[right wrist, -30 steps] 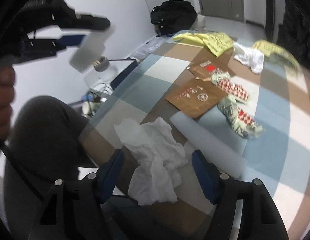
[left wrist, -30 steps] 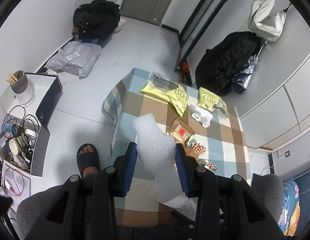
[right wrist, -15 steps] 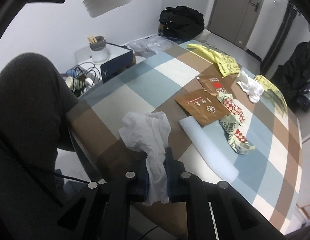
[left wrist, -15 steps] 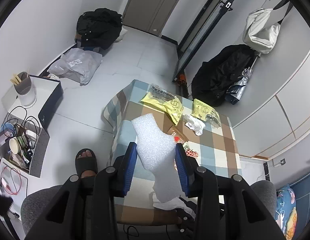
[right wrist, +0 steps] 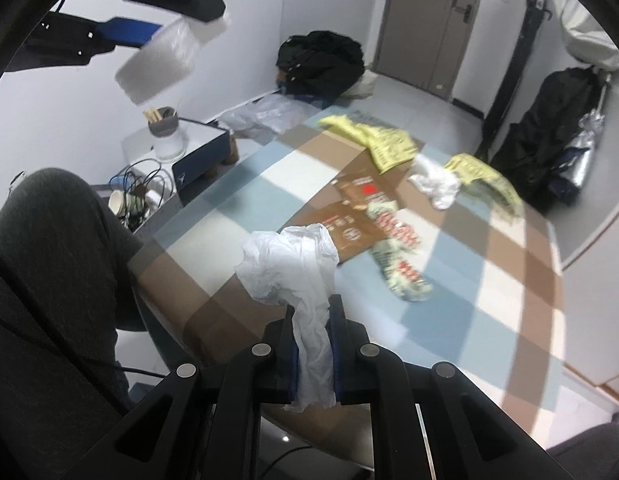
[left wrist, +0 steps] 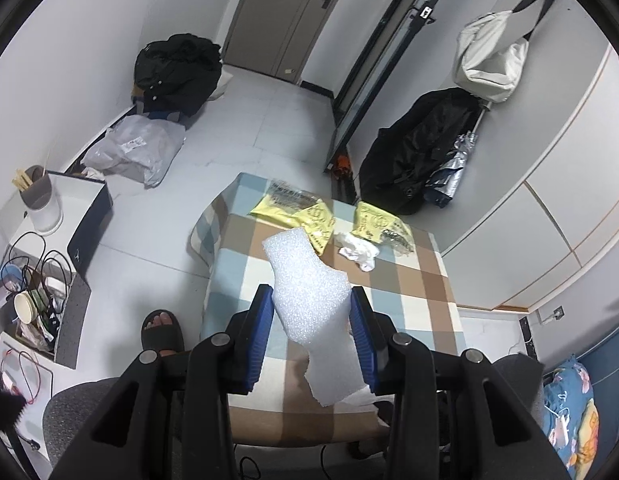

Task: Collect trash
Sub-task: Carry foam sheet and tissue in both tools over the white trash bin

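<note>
Jaws of the left gripper (left wrist: 311, 312) partly closed, blue pads pressing both sides of a white foam sheet (left wrist: 309, 280) that sticks up past the fingertips and hangs down behind them. Jaws of the right gripper (right wrist: 313, 322) nearly shut on a crumpled white tissue (right wrist: 293, 268) — having just closed on it, with the paper bunched above the fingertips and a tail trailing down between the pads. Ahead of the right jaws, on the checked tablecloth (right wrist: 237, 200): a brown paper packet (right wrist: 349, 224) just beyond the tissue, a red-and-white patterned wrapper (right wrist: 397, 256) to its right and touching it, then further off a second wad of white tissue (right wrist: 433, 184) between two yellow plastic bags (right wrist: 381, 140). Up and to the left of the right jaws, held in the air, the left gripper with its foam sheet. Seen from the left jaws — the same yellow bags and the far tissue wad lying beyond the foam, near the far edge of the table. Below and left of the left jaws, a foot in a black sandal (left wrist: 161, 330) on the floor. Near edge of the right view blurred, so finer detail on the wrappers not readable.
</note>
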Action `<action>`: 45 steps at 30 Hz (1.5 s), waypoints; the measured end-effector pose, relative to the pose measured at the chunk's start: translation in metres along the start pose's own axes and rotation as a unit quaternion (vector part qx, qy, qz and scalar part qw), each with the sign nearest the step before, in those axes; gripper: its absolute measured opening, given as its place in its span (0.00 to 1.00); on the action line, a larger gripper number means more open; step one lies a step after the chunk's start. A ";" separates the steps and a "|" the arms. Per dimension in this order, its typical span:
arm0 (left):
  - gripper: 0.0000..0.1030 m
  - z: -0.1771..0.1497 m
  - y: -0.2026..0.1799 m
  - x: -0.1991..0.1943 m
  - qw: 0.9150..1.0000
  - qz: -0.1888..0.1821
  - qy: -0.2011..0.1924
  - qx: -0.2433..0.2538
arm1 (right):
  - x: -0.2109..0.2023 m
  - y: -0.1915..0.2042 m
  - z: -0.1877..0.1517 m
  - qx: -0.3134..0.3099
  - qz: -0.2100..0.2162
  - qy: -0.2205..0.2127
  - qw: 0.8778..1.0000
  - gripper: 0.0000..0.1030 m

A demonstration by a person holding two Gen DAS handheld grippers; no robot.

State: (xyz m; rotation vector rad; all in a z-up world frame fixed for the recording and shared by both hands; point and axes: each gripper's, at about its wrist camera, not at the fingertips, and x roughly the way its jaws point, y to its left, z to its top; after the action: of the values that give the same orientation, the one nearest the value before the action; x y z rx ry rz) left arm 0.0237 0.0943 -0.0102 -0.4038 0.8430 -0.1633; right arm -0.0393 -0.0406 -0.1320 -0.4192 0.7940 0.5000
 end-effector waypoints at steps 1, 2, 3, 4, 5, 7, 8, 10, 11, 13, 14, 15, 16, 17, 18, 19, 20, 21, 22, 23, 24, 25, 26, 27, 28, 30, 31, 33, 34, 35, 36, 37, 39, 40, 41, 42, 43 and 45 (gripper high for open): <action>0.32 0.000 -0.002 -0.001 1.000 -0.001 -0.001 0.001 | -0.005 -0.003 0.001 0.002 -0.004 -0.005 1.000 0.11; 0.32 0.000 -0.004 -0.001 1.000 -0.001 -0.001 0.003 | -0.008 -0.006 0.003 0.004 -0.008 -0.008 1.000 0.11; 0.32 0.000 -0.006 -0.001 1.000 -0.002 -0.001 0.005 | -0.015 -0.010 0.004 0.009 -0.015 -0.014 1.000 0.11; 0.32 0.000 -0.009 -0.001 1.000 -0.003 -0.001 0.008 | -0.020 -0.014 0.005 0.014 -0.020 -0.020 1.000 0.11; 0.32 0.000 -0.011 -0.001 1.000 -0.003 -0.001 0.010 | -0.024 -0.018 0.006 0.018 -0.023 -0.024 0.999 0.11; 0.32 0.001 -0.019 -0.002 1.000 -0.005 -0.003 0.015 | -0.037 -0.028 0.007 0.027 -0.037 -0.037 0.998 0.11; 0.32 0.002 -0.022 -0.002 1.000 -0.008 -0.004 0.016 | -0.042 -0.033 0.008 0.031 -0.042 -0.043 0.998 0.11; 0.32 0.004 -0.031 -0.001 1.000 -0.013 -0.004 0.021 | -0.053 -0.047 0.009 0.042 -0.050 -0.052 0.997 0.11; 0.32 0.004 -0.035 0.000 1.000 -0.015 -0.004 0.024 | -0.060 -0.056 0.009 0.049 -0.057 -0.058 0.995 0.11; 0.32 0.007 -0.049 0.003 0.999 -0.020 -0.002 0.035 | -0.071 -0.071 0.008 0.061 -0.066 -0.067 0.994 0.11; 0.32 0.008 -0.054 0.004 0.999 -0.022 -0.002 0.039 | -0.080 -0.082 0.009 0.070 -0.071 -0.074 0.992 0.11; 0.32 0.009 -0.061 0.005 0.999 -0.025 -0.001 0.045 | -0.088 -0.092 0.009 0.078 -0.077 -0.081 0.991 0.11; 0.32 0.011 -0.070 0.008 0.998 -0.028 0.000 0.051 | -0.095 -0.100 0.010 0.084 -0.082 -0.087 0.989 0.11; 0.32 0.013 -0.078 0.009 0.998 -0.031 0.001 0.058 | -0.106 -0.112 0.010 0.092 -0.090 -0.097 0.987 0.11; 0.32 0.015 -0.089 0.011 0.997 -0.036 0.002 0.067 | -0.115 -0.123 0.010 0.100 -0.097 -0.106 0.985 0.11; 0.32 0.016 -0.098 0.013 0.996 -0.040 0.002 0.074 | -0.123 -0.134 0.009 0.107 -0.103 -0.113 0.982 0.11; 0.32 0.019 -0.110 0.017 0.996 -0.047 0.004 0.082 | -0.131 -0.143 0.009 0.114 -0.109 -0.120 0.980 0.11; 0.32 0.021 -0.121 0.019 0.994 -0.055 0.006 0.089 | -0.141 -0.156 0.007 0.123 -0.118 -0.129 0.977 0.11; 0.32 0.023 -0.130 0.022 0.994 -0.061 0.007 0.095 | -0.152 -0.170 0.005 0.132 -0.129 -0.138 0.973 0.11; 0.32 0.026 -0.144 0.026 0.992 -0.071 0.009 0.103 | -0.162 -0.184 0.003 0.141 -0.139 -0.144 0.970 0.11; 0.32 0.028 -0.156 0.030 0.990 -0.081 0.011 0.111 | -0.172 -0.200 -0.001 0.152 -0.150 -0.148 0.966 0.11; 0.32 0.029 -0.167 0.034 0.989 -0.088 0.013 0.118 | -0.181 -0.214 -0.004 0.164 -0.159 -0.150 0.962 0.11; 0.32 0.031 -0.179 0.039 0.987 -0.096 0.015 0.127 | -0.190 -0.231 -0.009 0.179 -0.167 -0.154 0.957 0.11; 0.32 0.032 -0.198 0.048 0.985 -0.106 0.020 0.138 | -0.200 -0.248 -0.015 0.194 -0.175 -0.155 0.953 0.11; 0.32 0.032 -0.212 0.055 0.982 -0.117 0.025 0.147 | -0.206 -0.262 -0.020 0.207 -0.183 -0.155 0.949 0.11; 0.32 0.032 -0.236 0.071 0.977 -0.130 0.035 0.162 | -0.220 -0.295 -0.036 0.234 -0.204 -0.151 0.938 0.11; 0.32 0.031 -0.253 0.082 0.974 -0.138 0.043 0.174 | -0.224 -0.309 -0.045 0.247 -0.213 -0.147 0.934 0.11; 0.32 0.026 -0.280 0.105 0.968 -0.150 0.065 0.189 | -0.232 -0.334 -0.064 0.276 -0.227 -0.138 0.924 0.11; 0.32 0.021 -0.297 0.120 0.963 -0.159 0.084 0.199 | -0.234 -0.349 -0.075 0.293 -0.231 -0.134 0.918 0.11; 0.32 0.014 -0.314 0.136 0.957 -0.167 0.104 0.212 | -0.235 -0.364 -0.089 0.313 -0.237 -0.127 0.911 0.11; 0.32 0.008 -0.327 0.150 0.953 -0.168 0.116 0.222 | -0.236 -0.375 -0.100 0.327 -0.242 -0.120 0.906 0.11; 0.32 0.001 -0.340 0.163 0.949 -0.169 0.128 0.235 | -0.234 -0.389 -0.115 0.346 -0.246 -0.110 0.899 0.11; 0.32 -0.019 -0.366 0.194 0.934 -0.176 0.166 0.263 | -0.227 -0.411 -0.145 0.380 -0.246 -0.090 0.887 0.11; 0.32 -0.027 -0.376 0.206 0.927 -0.182 0.184 0.271 | -0.222 -0.417 -0.157 0.393 -0.246 -0.081 0.882 0.11; 0.32 -0.034 -0.386 0.219 0.920 -0.188 0.202 0.280 | -0.215 -0.424 -0.171 0.408 -0.244 -0.070 0.877 0.11; 0.32 -0.047 -0.396 0.236 0.911 -0.189 0.224 0.290 | -0.206 -0.431 -0.186 0.424 -0.238 -0.059 0.872 0.11; 0.32 -0.059 -0.404 0.249 0.903 -0.190 0.244 0.300 | -0.207 -0.434 -0.203 0.437 -0.232 -0.052 0.867 0.11; 0.32 -0.077 -0.413 0.269 0.889 -0.196 0.277 0.307 | -0.186 -0.444 -0.233 0.468 -0.215 -0.029 0.856 0.11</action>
State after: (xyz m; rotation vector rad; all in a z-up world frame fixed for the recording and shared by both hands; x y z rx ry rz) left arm 0.1505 -0.3844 -0.0724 0.0942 1.2023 -0.9339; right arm -0.0295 -0.5714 -0.0643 0.3340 0.7628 -0.3196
